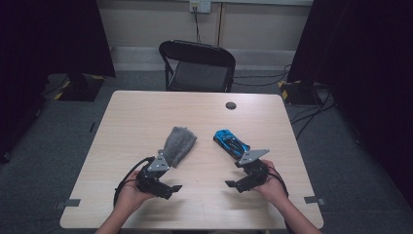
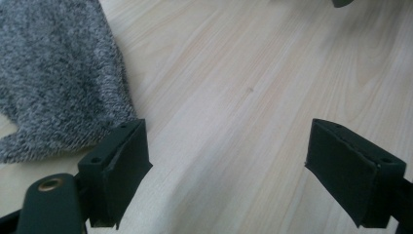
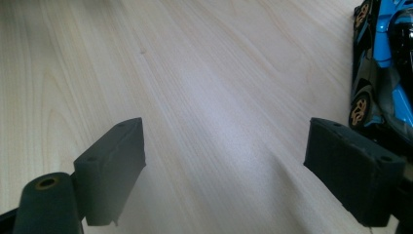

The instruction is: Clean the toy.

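Both the left gripper (image 1: 171, 187) and the right gripper (image 1: 233, 184) stand wide open and hold nothing. The grey sock (image 1: 178, 145) lies just beyond the left one, the blue toy car (image 1: 231, 142) just beyond the right — a low, careless reach could push the car away or only bunch the soft sock.

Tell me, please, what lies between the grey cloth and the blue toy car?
Nothing: in the high view, only bare table separates the grey cloth and the blue toy car.

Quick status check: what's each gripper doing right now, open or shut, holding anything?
Left gripper: open, holding nothing; grey cloth lies beside it.
Right gripper: open, holding nothing; blue toy car sits beside it.
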